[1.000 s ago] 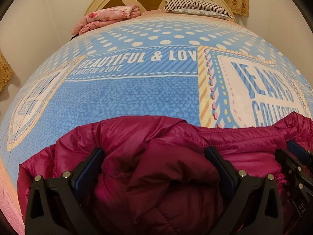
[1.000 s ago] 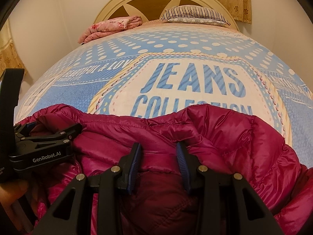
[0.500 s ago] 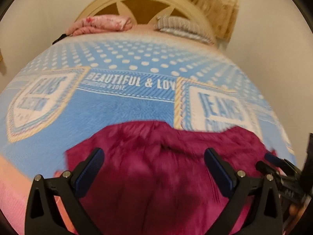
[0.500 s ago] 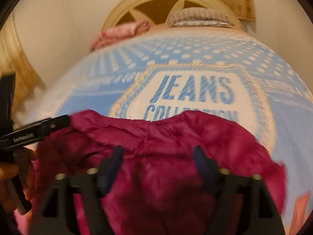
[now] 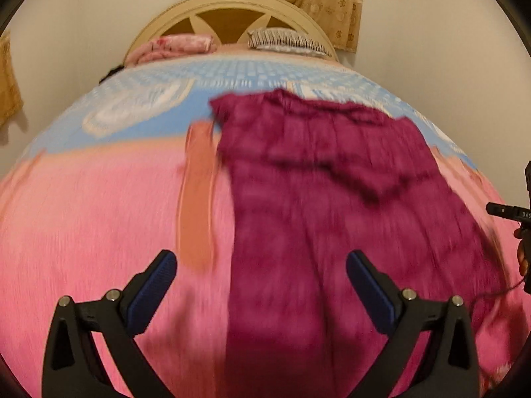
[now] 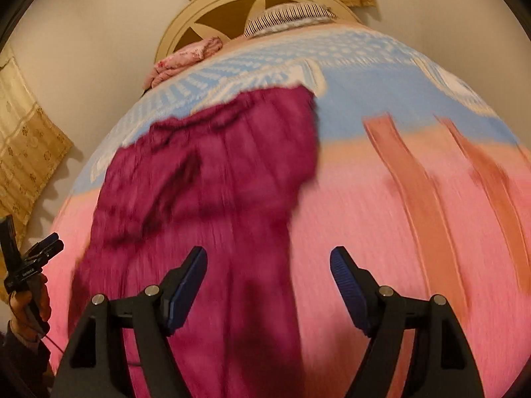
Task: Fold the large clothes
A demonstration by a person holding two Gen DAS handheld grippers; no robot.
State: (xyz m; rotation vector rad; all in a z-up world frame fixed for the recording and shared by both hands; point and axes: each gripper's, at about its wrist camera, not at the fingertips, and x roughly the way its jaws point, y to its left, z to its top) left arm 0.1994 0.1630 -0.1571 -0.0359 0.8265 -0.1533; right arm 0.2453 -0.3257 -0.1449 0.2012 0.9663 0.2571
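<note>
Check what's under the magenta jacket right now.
The magenta jacket lies on the bed cover, its far end on the blue printed part, its near end on the pink part. Anything beneath the fabric itself is covered, and motion blur hides detail.

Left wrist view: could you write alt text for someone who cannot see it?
A magenta puffer jacket lies spread on a blue and pink bedspread, blurred by motion. The open left gripper frames it from below, empty; a headboard stands behind.
</note>
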